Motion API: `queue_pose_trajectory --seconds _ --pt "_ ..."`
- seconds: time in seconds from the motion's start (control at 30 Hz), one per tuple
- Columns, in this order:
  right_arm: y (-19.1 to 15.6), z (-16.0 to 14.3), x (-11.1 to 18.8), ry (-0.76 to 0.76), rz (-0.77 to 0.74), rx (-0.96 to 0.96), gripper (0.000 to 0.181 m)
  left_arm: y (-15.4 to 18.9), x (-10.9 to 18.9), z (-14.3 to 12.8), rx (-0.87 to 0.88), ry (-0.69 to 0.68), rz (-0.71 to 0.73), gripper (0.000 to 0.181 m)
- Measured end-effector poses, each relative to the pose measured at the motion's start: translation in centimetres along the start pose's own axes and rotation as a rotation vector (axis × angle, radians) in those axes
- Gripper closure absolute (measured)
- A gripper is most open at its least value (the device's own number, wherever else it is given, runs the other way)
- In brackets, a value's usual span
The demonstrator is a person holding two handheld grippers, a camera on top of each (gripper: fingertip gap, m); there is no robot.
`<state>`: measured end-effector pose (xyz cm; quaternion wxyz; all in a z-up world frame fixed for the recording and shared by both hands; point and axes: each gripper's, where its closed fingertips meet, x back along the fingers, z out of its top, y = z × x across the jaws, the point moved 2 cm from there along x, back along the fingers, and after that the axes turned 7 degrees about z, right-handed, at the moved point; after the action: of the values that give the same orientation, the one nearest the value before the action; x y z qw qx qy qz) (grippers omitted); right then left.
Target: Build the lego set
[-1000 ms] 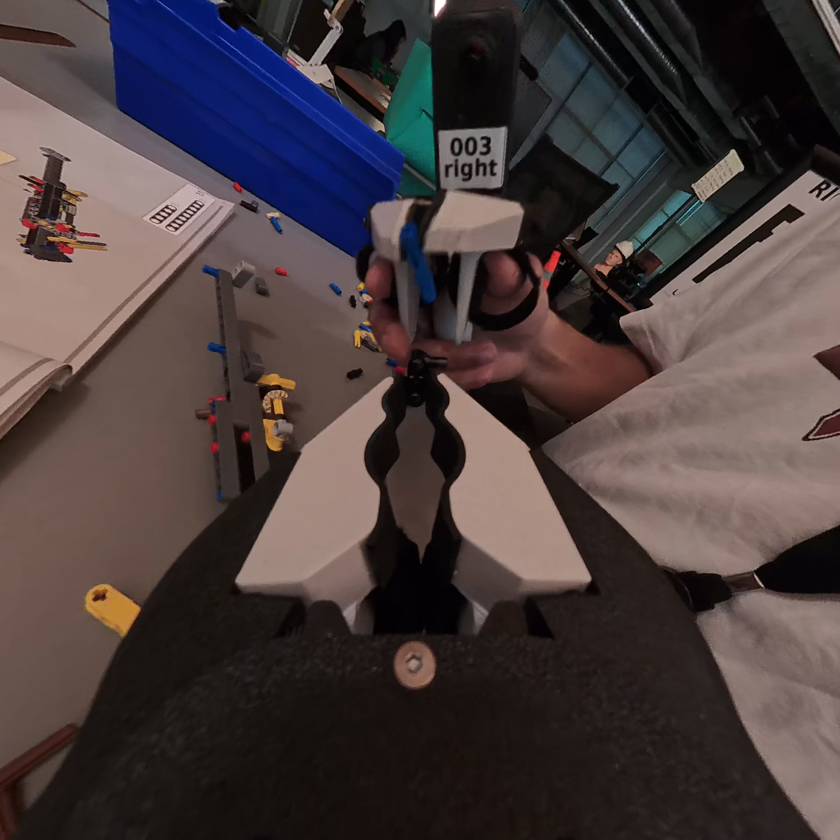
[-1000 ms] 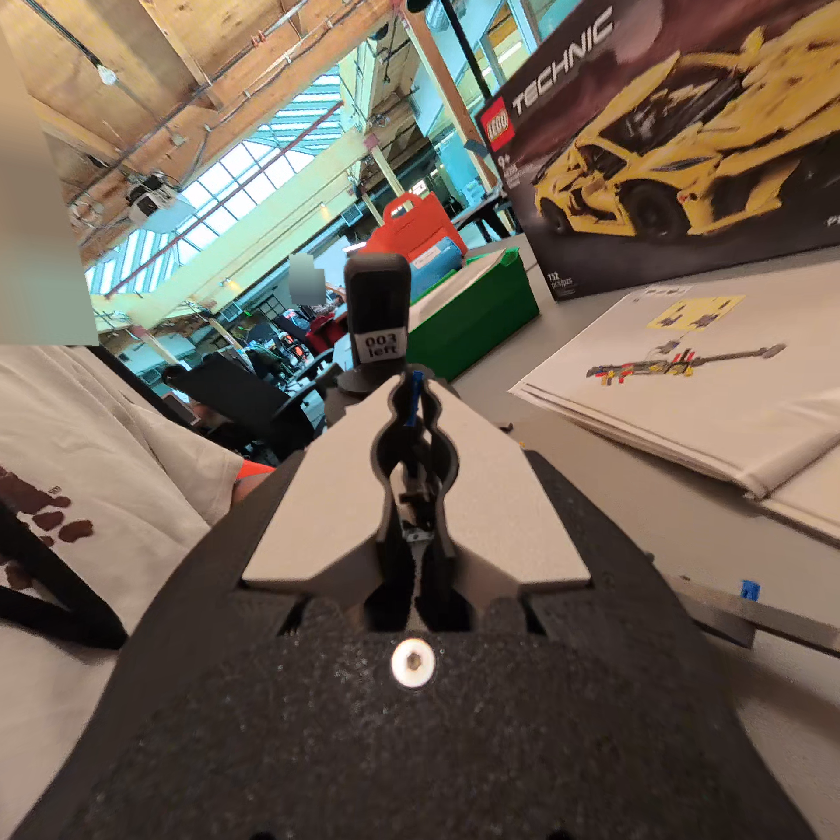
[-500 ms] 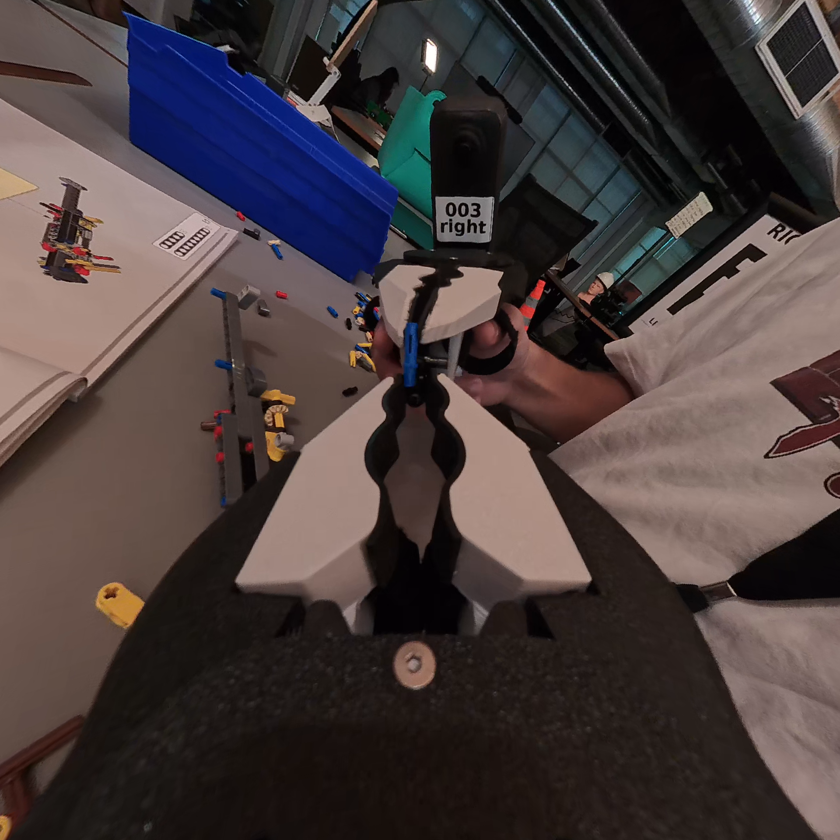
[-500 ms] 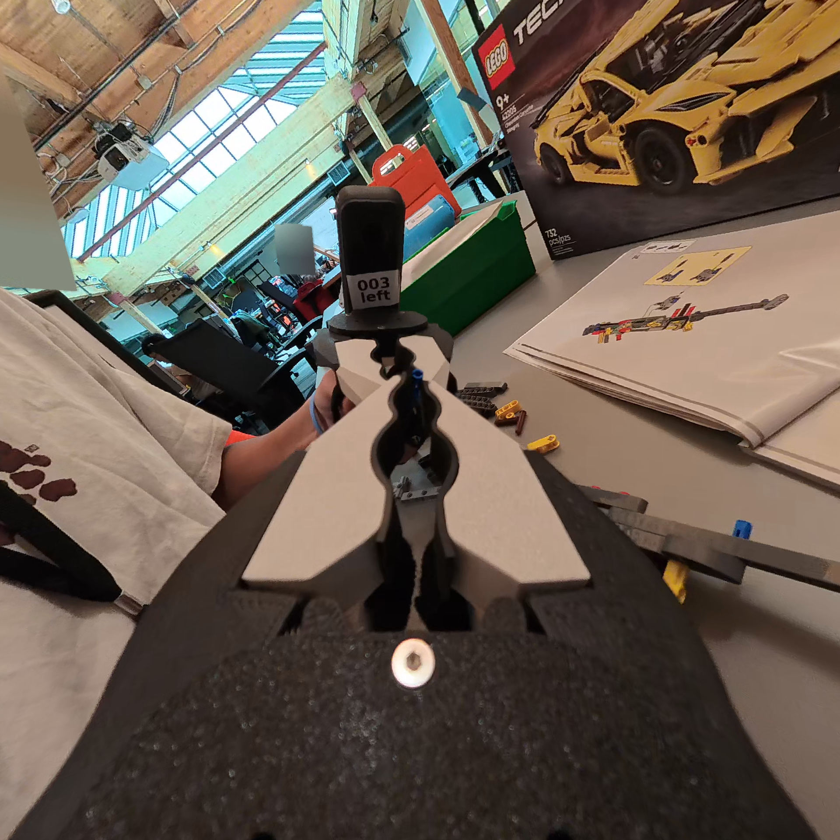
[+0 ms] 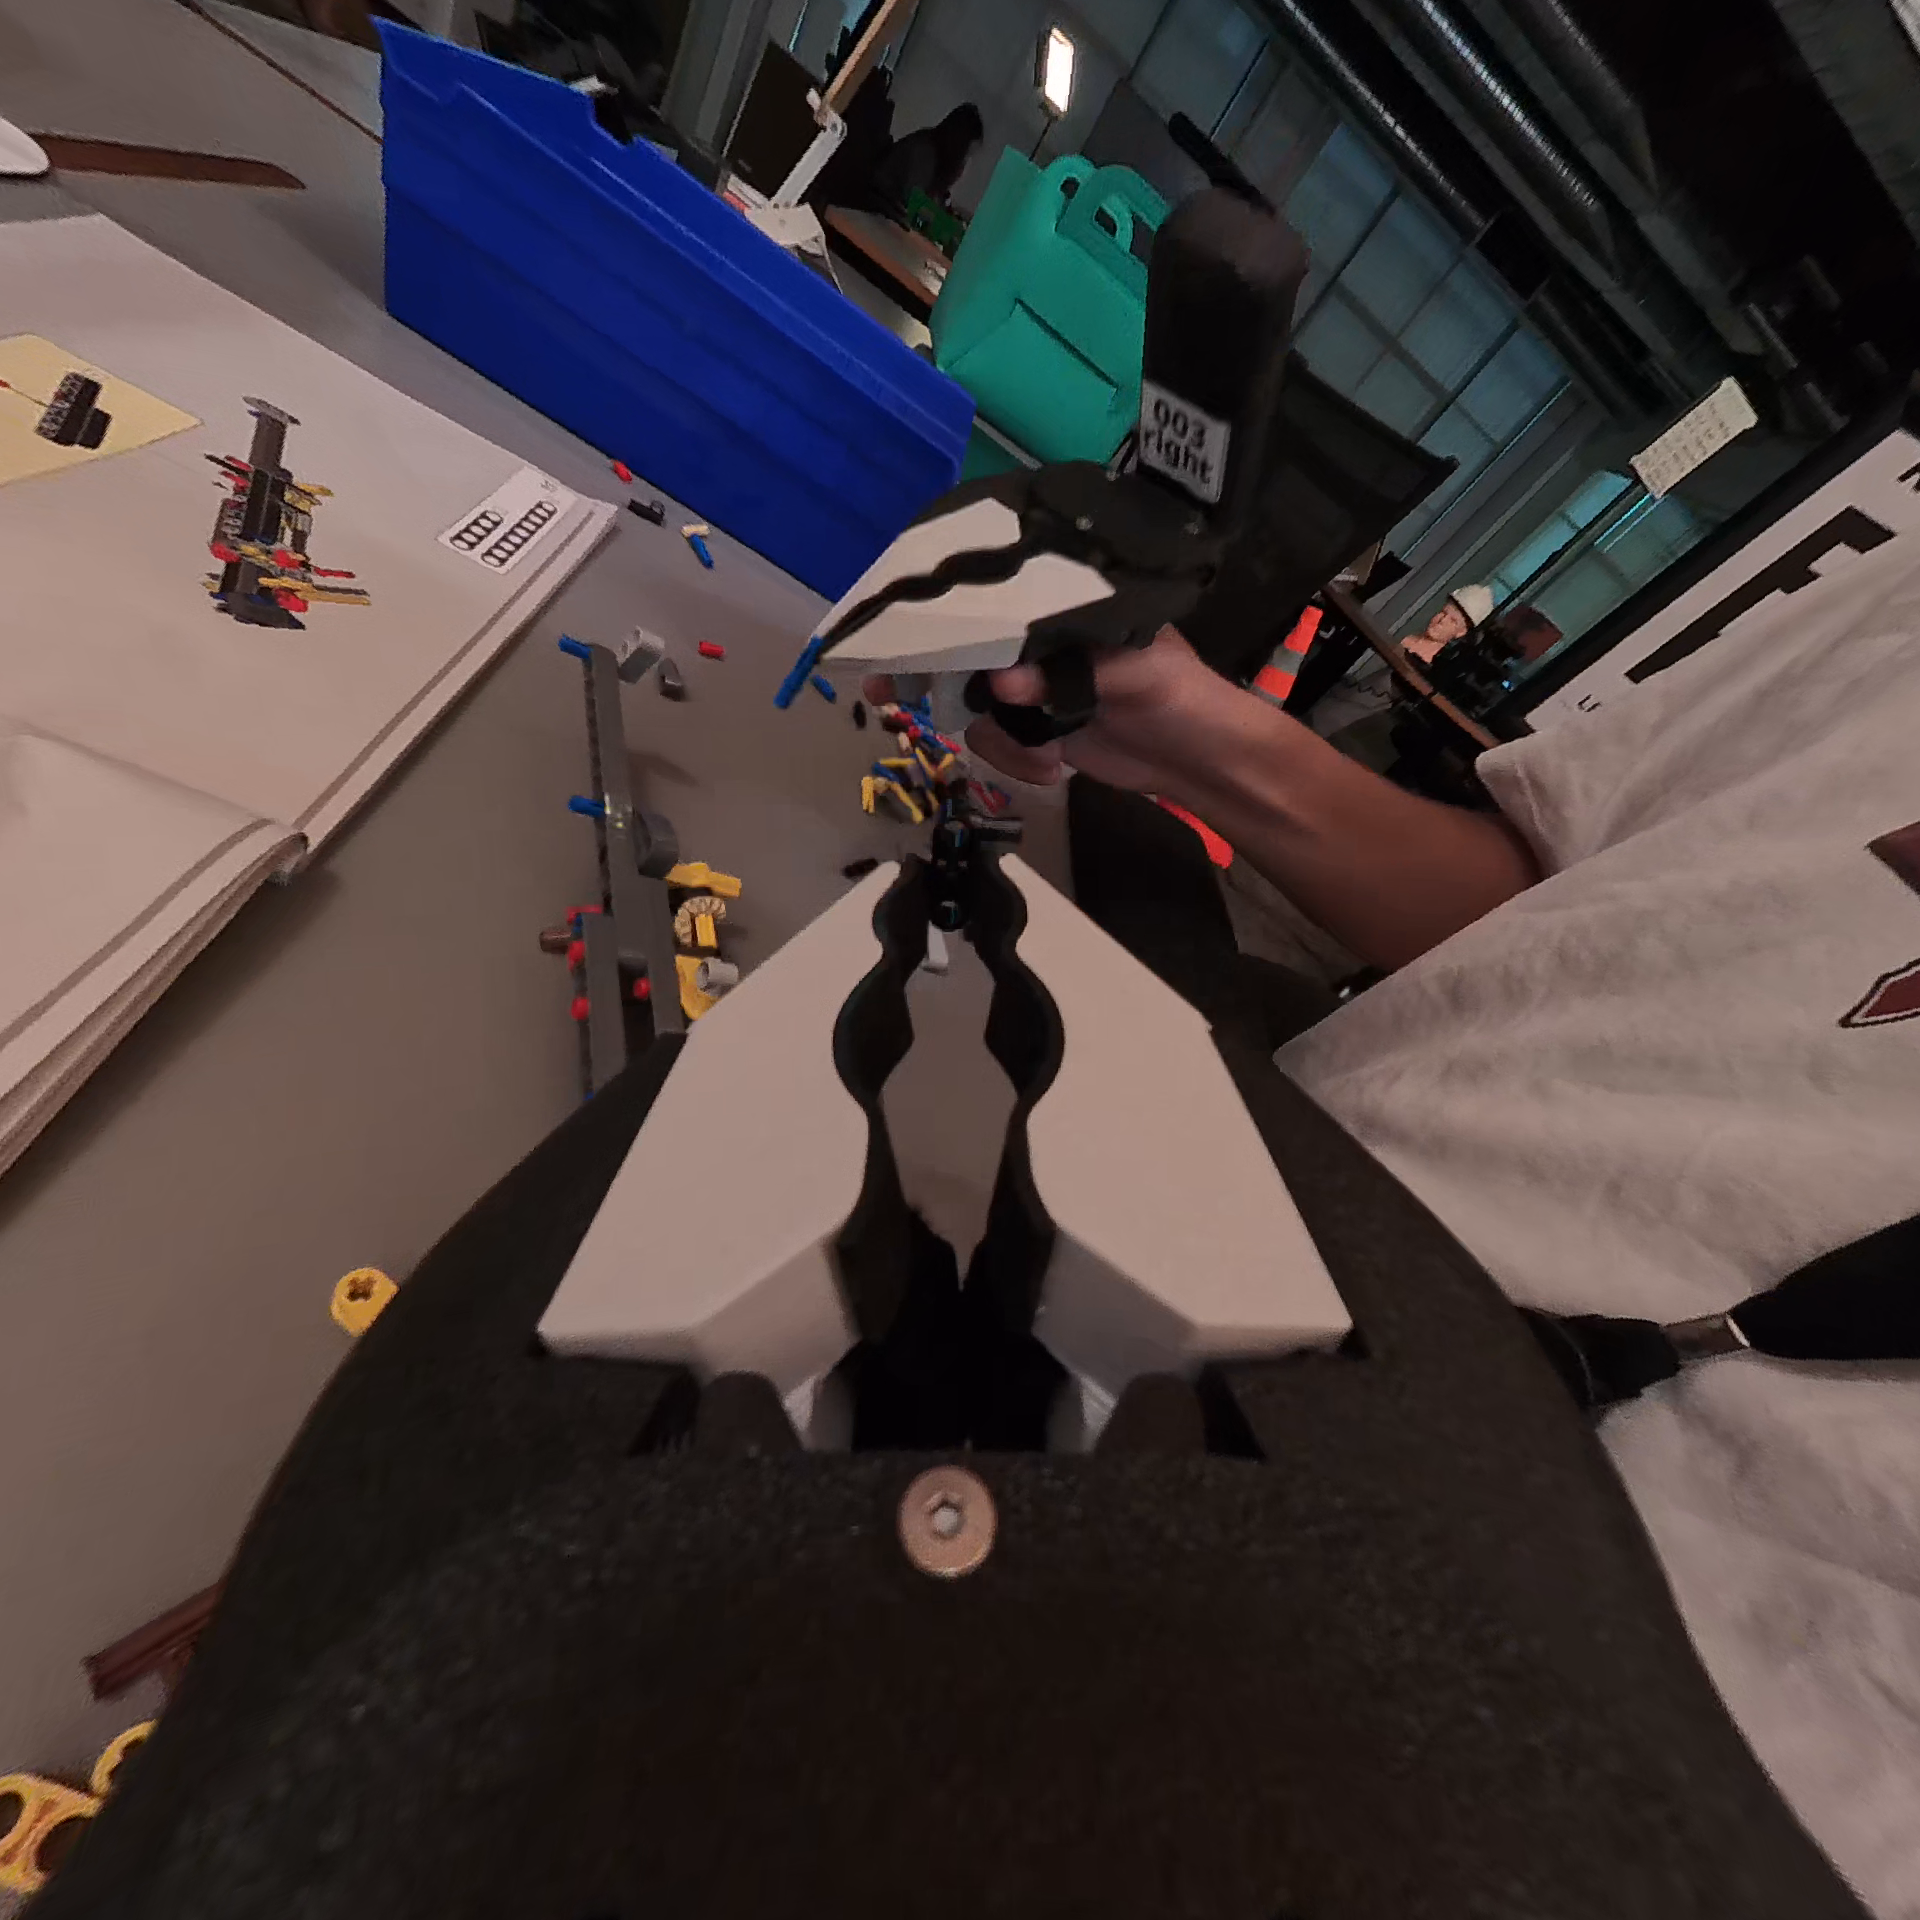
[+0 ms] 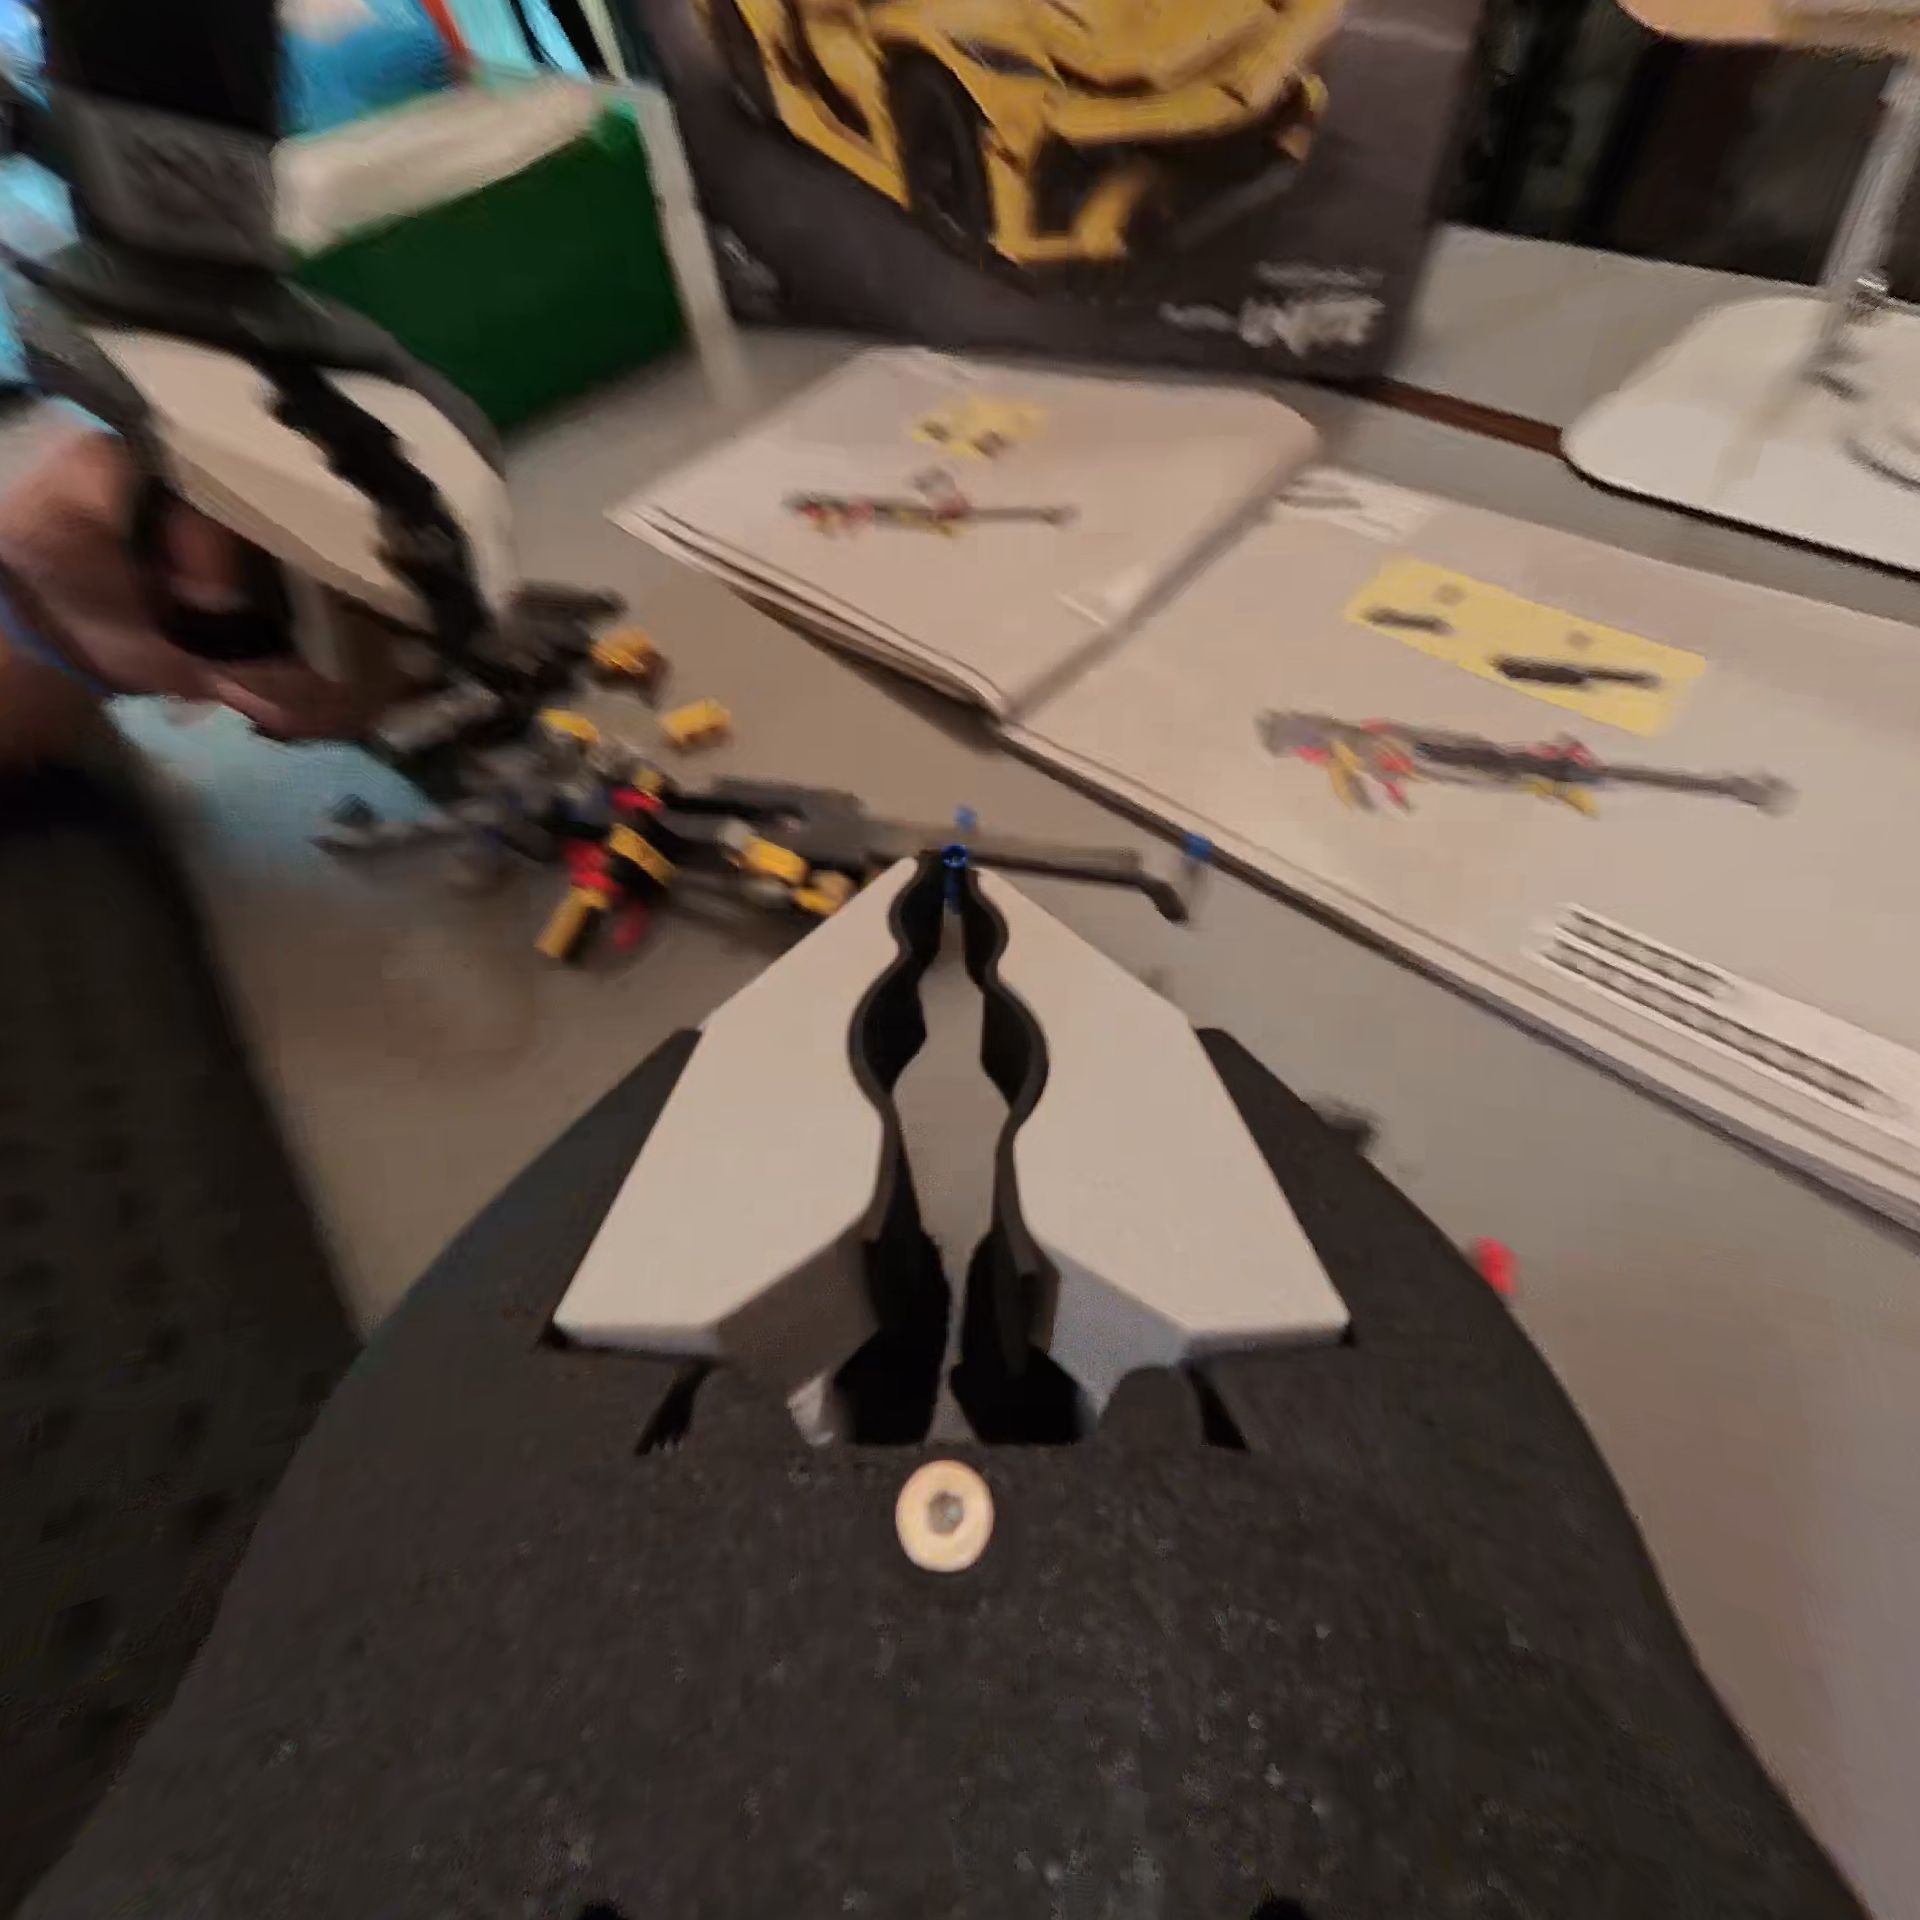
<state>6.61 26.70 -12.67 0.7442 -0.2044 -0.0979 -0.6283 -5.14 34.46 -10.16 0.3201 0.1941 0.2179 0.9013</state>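
My left gripper (image 5: pixel 958 873) is shut on a small black connector (image 5: pixel 954 844) at its tips, held above the table. My right gripper (image 6: pixel 948 883) is shut on a blue pin (image 6: pixel 951 860). In the left wrist view the right gripper (image 5: pixel 826 652) is up ahead, apart from the left one, with the blue pin (image 5: pixel 795 681) sticking out of its tips. A long grey beam assembly (image 5: pixel 615 831) with yellow, red and blue parts lies on the table; in the blurred right wrist view the assembly (image 6: pixel 748 831) lies just beyond my right tips. The left gripper (image 6: pixel 457 613) shows at that view's upper left.
An open instruction booklet (image 5: pixel 208 623) (image 6: pixel 1455 748) lies beside the assembly. A blue bin (image 5: pixel 644 312), a green bin (image 6: pixel 499 281) and the set's box (image 6: pixel 1039 156) stand at the back. Loose pieces (image 5: pixel 914 769) are piled near the hand; a yellow piece (image 5: pixel 362 1299) lies nearer. Left tips to right tips: about 12 centimeters.
The two grippers were tip to tip and have come apart. My right gripper has swung away and down towards the assembly, still holding the blue pin. The left still holds the black connector.
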Motion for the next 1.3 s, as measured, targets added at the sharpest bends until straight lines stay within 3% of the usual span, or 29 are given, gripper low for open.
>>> queue_pose_trajectory --seconds 0.13,0.3,0.47,0.93,1.17,1.3 --pt "3.1 -3.3 1.3 -0.163 -0.131 0.048 0.18 0.1 0.1 0.3 0.026 0.02 -0.024 0.175" --pt "3.9 -4.6 1.2 -0.185 -0.097 -0.047 0.18 0.3 -0.2 -0.1 0.021 0.002 -0.03 0.175" --pt "4.1 -5.7 1.2 -0.28 -0.122 -0.004 0.18 0.2 -0.3 -0.1 0.027 0.0 -0.031 0.175" --pt "3.9 -5.9 1.2 -0.272 -0.115 -0.03 0.179 0.5 -0.4 -0.2 0.02 -0.007 -0.044 0.174" --pt "3.9 -6.7 1.2 -0.323 -0.118 -0.012 0.177 0.5 -0.3 -0.2 0.021 -0.006 -0.044 0.175" --pt "3.9 -7.0 1.6 -0.416 -0.09 -0.005 0.166 0.5 -0.3 -0.2 0.022 -0.005 -0.043 0.175"
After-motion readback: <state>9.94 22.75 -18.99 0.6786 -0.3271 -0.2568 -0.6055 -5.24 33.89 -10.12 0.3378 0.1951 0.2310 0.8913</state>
